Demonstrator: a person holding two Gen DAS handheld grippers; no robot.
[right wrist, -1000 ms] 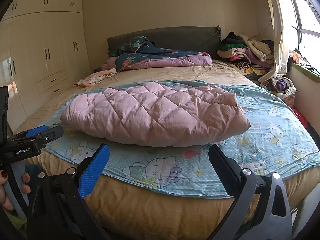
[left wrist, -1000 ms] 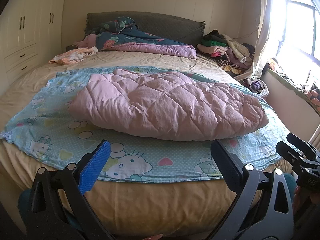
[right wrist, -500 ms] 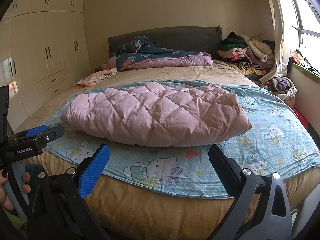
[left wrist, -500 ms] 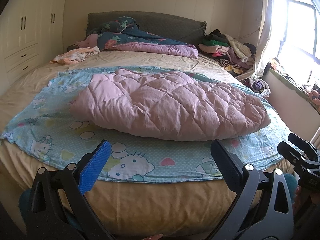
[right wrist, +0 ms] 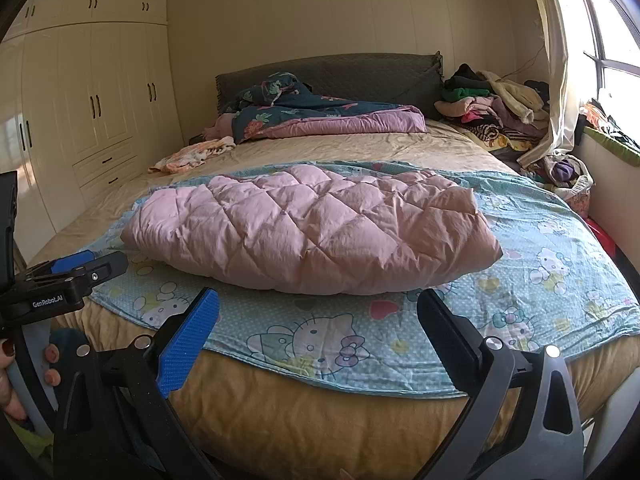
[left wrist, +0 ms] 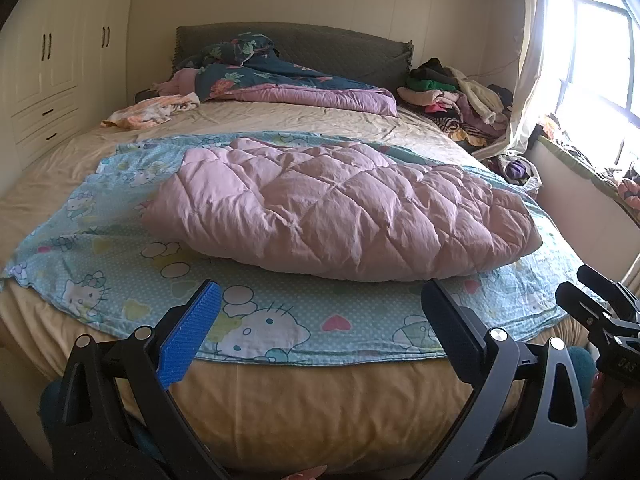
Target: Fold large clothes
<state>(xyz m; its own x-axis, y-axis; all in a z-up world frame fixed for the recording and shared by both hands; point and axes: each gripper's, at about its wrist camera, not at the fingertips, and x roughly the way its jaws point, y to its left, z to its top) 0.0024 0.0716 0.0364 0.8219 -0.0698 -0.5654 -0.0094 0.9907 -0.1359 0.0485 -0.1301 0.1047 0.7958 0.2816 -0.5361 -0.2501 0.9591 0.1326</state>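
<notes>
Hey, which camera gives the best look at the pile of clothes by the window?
The right wrist view: the pile of clothes sits clear of the glare there, with its green, pink and striped pieces easy to pick out. The left wrist view shows the same pile smaller and nearer the blown-out window.

The left black plastic two-finger gripper [left wrist: 320, 312] carries one ribbed blue pad [left wrist: 188, 340] and silver screws. The right black plastic two-finger gripper [right wrist: 320, 322] matches. White "GenRobot.AI" lettering marks one body; dark-red polished fingernails [right wrist: 51, 356] show.

Cream wardrobe [right wrist: 100, 112] left; clothes pile [left wrist: 460, 96] by headboard [right wrist: 332, 76]; window [left wrist: 592, 52] right.
</notes>
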